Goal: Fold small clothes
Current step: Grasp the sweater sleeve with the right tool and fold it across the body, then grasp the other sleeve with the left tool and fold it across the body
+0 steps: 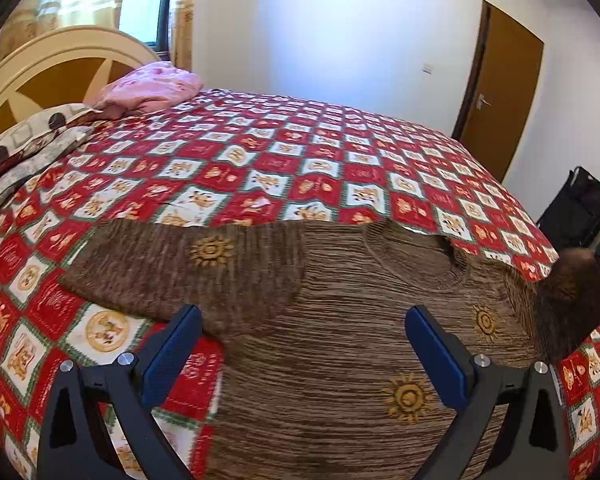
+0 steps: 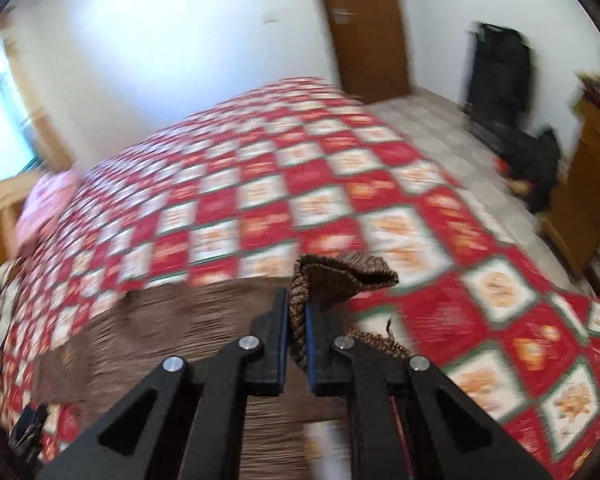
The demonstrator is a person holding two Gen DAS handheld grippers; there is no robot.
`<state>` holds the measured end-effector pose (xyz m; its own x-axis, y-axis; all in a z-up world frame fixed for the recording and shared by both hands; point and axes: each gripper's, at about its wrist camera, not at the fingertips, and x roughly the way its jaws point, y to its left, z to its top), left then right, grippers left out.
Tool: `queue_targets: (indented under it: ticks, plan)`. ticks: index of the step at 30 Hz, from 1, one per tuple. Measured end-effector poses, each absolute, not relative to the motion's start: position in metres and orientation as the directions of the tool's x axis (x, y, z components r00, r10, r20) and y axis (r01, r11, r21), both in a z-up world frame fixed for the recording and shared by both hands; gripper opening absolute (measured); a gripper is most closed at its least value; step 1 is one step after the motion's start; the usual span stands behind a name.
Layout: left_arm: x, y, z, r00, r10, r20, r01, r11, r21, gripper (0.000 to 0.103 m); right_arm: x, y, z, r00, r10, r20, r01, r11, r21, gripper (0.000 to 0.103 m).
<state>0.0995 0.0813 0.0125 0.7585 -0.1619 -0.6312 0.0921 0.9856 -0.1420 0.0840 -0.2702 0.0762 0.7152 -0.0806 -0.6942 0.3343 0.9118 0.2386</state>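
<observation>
A brown striped knit garment [image 1: 320, 320] with yellow sun motifs lies spread on the red and white patterned bedspread [image 1: 260, 168]. My left gripper [image 1: 302, 320] is open, hovering just above the garment's middle with nothing between its blue pads. My right gripper [image 2: 297, 320] is shut on a bunched edge of the same garment [image 2: 340, 276] and holds it lifted off the bedspread [image 2: 260, 200]. That lifted part shows at the right edge of the left wrist view [image 1: 580, 300]. The right wrist view is motion blurred.
A pink pillow [image 1: 152, 88] and a patterned folded blanket [image 1: 32, 148] lie by the wooden headboard [image 1: 40, 68]. A brown door [image 1: 500, 88] and black luggage [image 1: 576, 208] stand past the bed's far side. A wooden cabinet [image 2: 592, 184] stands at the right.
</observation>
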Motion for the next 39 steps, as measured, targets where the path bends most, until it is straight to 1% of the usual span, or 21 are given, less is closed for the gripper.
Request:
queue_targets:
  ticks: [4,7,9,12,14,15,16,17,18,19,21,22,23,24,25,29,32,34,36,38,39]
  plan:
    - [0.094,0.097,0.013,0.771,-0.138,-0.621,0.067,0.989,-0.135,0.102,0.127,-0.192,0.053,0.713,0.003,-0.702,0.216,0.951,0.222,0.010]
    - [0.092,0.108,0.011,0.777,-0.110,-0.619,0.046,0.992,-0.118,0.102,0.161,-0.142,0.014,0.690,0.000,-0.724,0.185,0.967,0.176,0.010]
    - [0.092,0.116,0.007,0.772,-0.097,-0.628,0.030,0.993,-0.116,0.102,0.180,-0.116,-0.018,0.673,0.023,-0.739,0.163,0.970,0.179,0.010]
    - [0.092,0.125,0.001,0.763,-0.086,-0.641,0.017,0.993,-0.113,0.102,0.190,-0.093,-0.054,0.654,0.070,-0.753,0.130,0.970,0.204,0.017]
    - [0.092,0.130,-0.001,0.765,-0.074,-0.640,0.008,0.994,-0.105,0.102,0.187,-0.085,-0.063,0.622,0.110,-0.775,0.096,0.972,0.215,0.027]
    - [0.093,0.131,-0.003,0.766,-0.068,-0.640,0.004,0.995,-0.102,0.102,0.181,-0.084,-0.063,0.622,0.140,-0.771,0.063,0.972,0.227,0.037]
    - [0.095,0.132,-0.005,0.764,-0.062,-0.642,-0.001,0.995,-0.097,0.102,0.171,-0.083,-0.056,0.637,0.153,-0.755,0.043,0.971,0.233,0.046]
    - [0.095,0.133,-0.007,0.764,-0.062,-0.642,-0.001,0.995,-0.098,0.102,0.160,-0.087,-0.047,0.667,0.153,-0.729,0.028,0.973,0.230,0.051]
    - [0.096,0.133,-0.008,0.763,-0.064,-0.644,0.000,0.995,-0.100,0.102,0.146,-0.099,-0.034,0.711,0.128,-0.691,0.045,0.973,0.226,0.061]
    - [0.097,0.133,-0.009,0.762,-0.066,-0.644,0.000,0.995,-0.102,0.102,0.136,-0.110,-0.025,0.738,0.113,-0.665,0.064,0.970,0.236,0.067]
    - [0.099,0.131,-0.012,0.763,-0.064,-0.643,0.000,0.995,-0.099,0.102,0.113,-0.142,-0.011,0.788,0.083,-0.610,0.121,0.950,0.286,0.066]
    - [0.099,0.131,-0.013,0.762,-0.062,-0.644,-0.002,0.995,-0.098,0.102,0.109,-0.153,-0.009,0.780,0.042,-0.625,0.161,0.951,0.264,0.060]
    - [0.100,0.131,-0.016,0.760,-0.060,-0.647,-0.007,0.995,-0.101,0.102,0.107,-0.159,-0.010,0.764,0.007,-0.646,0.187,0.955,0.230,0.051]
    - [0.102,0.132,-0.019,0.754,-0.060,-0.654,-0.015,0.994,-0.109,0.102,0.106,-0.164,-0.014,0.746,-0.026,-0.666,0.202,0.961,0.189,0.029]
    - [0.103,0.132,-0.021,0.747,-0.061,-0.662,-0.021,0.993,-0.116,0.102,0.105,-0.164,-0.020,0.733,-0.028,-0.680,0.195,0.966,0.171,0.021]
    - [0.099,0.139,-0.022,0.741,-0.018,-0.672,-0.060,0.994,-0.093,0.102,0.107,-0.142,-0.047,0.685,0.058,-0.726,0.141,0.967,0.211,0.021]
    - [0.096,0.162,-0.023,0.740,0.033,-0.672,-0.121,0.989,-0.084,0.102,0.111,-0.109,-0.069,0.638,0.152,-0.755,0.038,0.973,0.228,0.021]
    - [0.094,0.186,-0.025,0.735,0.061,-0.675,-0.176,0.979,-0.103,0.102,0.107,-0.094,-0.076,0.659,0.111,-0.744,0.025,0.985,0.168,0.021]
    - [0.091,0.215,-0.025,0.736,0.120,-0.667,-0.262,0.958,-0.117,0.102,0.103,-0.087,-0.077,0.687,0.062,-0.724,0.011,0.995,0.095,0.023]
    - [0.091,0.243,-0.024,0.732,0.196,-0.653,-0.360,0.925,-0.125,0.102,0.100,-0.085,-0.078,0.703,0.044,-0.709,0.008,0.998,0.070,0.025]
    - [0.093,0.255,-0.024,0.728,0.219,-0.650,-0.393,0.910,-0.133,0.102,0.100,-0.084,-0.077,0.706,0.048,-0.707,0.004,0.997,0.072,0.030]
